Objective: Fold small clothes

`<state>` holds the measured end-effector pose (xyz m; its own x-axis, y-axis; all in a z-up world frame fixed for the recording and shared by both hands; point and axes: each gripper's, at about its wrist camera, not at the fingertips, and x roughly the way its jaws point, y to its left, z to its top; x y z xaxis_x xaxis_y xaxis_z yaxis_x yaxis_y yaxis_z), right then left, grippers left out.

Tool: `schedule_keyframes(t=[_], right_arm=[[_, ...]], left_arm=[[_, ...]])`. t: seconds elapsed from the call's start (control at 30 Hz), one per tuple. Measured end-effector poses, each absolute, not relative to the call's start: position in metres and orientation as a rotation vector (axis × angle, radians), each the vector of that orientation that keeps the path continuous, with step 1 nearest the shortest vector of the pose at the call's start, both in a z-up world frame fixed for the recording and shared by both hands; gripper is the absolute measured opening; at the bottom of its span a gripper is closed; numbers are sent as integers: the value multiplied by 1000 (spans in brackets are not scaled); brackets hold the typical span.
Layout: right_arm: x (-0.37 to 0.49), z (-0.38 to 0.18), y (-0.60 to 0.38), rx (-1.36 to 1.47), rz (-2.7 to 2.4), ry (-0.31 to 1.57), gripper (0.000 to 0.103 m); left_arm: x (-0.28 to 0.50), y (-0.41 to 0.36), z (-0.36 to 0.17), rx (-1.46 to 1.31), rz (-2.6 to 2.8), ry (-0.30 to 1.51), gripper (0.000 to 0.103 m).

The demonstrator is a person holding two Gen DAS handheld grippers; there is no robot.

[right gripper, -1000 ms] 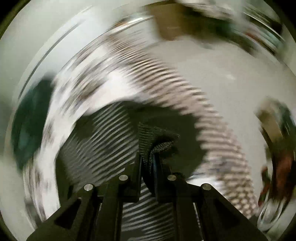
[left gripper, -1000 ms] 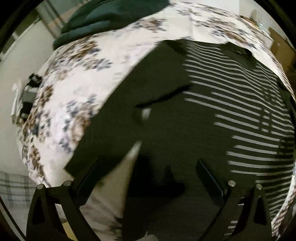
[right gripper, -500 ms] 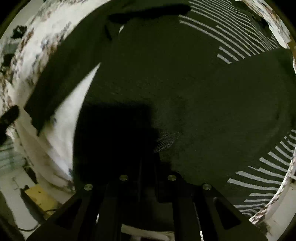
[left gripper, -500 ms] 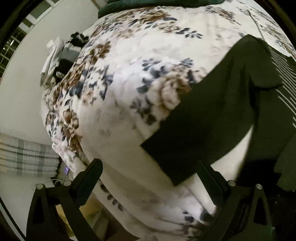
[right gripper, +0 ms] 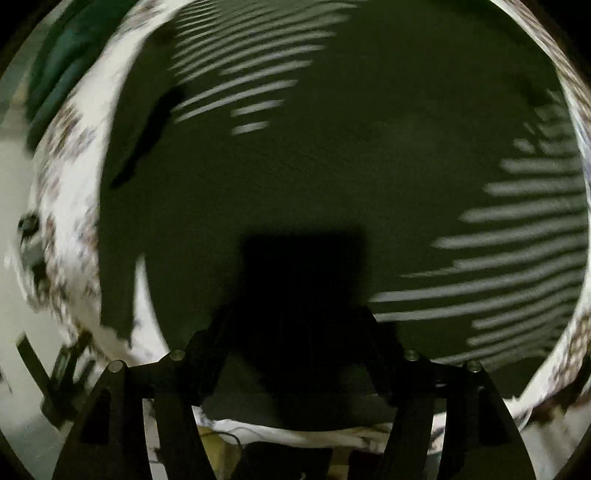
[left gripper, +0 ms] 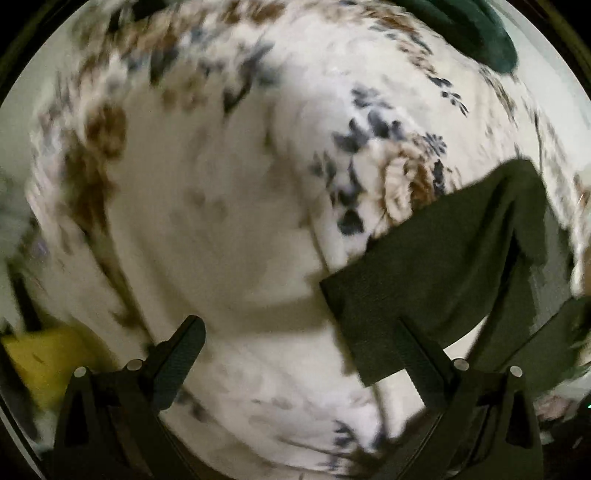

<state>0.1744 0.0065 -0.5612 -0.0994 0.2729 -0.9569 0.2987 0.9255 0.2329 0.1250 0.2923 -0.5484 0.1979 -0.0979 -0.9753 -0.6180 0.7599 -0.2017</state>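
Note:
A dark sweater with white stripes (right gripper: pixel 332 147) lies spread on a floral bedspread (left gripper: pixel 221 221) and fills the right wrist view. My right gripper (right gripper: pixel 295 321) hangs close over the plain dark part. Its jaws are opening and I see no fabric pinched between them; the fingertips are lost in their own shadow. In the left wrist view the sweater's dark sleeve (left gripper: pixel 443 273) stretches out to the right. My left gripper (left gripper: pixel 299 339) is open and points down at the bedspread, with its right finger (left gripper: pixel 417 354) over the sleeve's cuff end.
A dark green cloth (left gripper: pixel 476 29) lies at the far edge of the bed, also seen as the green cloth (right gripper: pixel 55 66) at upper left. A yellow object (left gripper: pixel 40 358) sits below the bed's edge at lower left. Both views are blurred by motion.
The right gripper was shut on a fold of the dark sweater; now its jaws have spread and the fabric lies flat. The left gripper swung off the sweater's body to the sleeve end.

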Motion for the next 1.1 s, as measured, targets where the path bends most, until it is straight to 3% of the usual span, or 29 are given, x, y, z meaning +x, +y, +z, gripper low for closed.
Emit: schedule_keyframes(t=[0.1, 0.13, 0.2, 0.23, 0.27, 0.53, 0.8, 0.97, 1.1], right_arm=[[170, -575, -25, 495, -110, 1713, 68], [172, -579, -33, 502, -122, 1718, 68], [170, -583, -44, 509, -152, 1730, 68], [172, -586, -50, 513, -157, 1732, 68], [170, -588, -51, 514, -163, 1735, 68], [158, -576, -56, 469, -161, 1709, 68], [133, -568, -111, 540, -144, 1679, 68], [119, -555, -151, 582, -150, 1650, 68], [96, -541, -205, 596, -198, 1627, 68]], left_arm=[[134, 287, -563, -792, 353, 1302, 98], [141, 280, -566, -790, 336, 1295, 91], [155, 267, -570, -733, 327, 1308, 56], [164, 258, -573, -681, 335, 1336, 20], [167, 255, -574, -653, 347, 1349, 8], [156, 226, -506, -478, 380, 1225, 2], [155, 170, -391, -183, 261, 1020, 2], [162, 53, -353, -41, 1, 976, 2], [148, -77, -369, 35, -273, 1029, 2]])
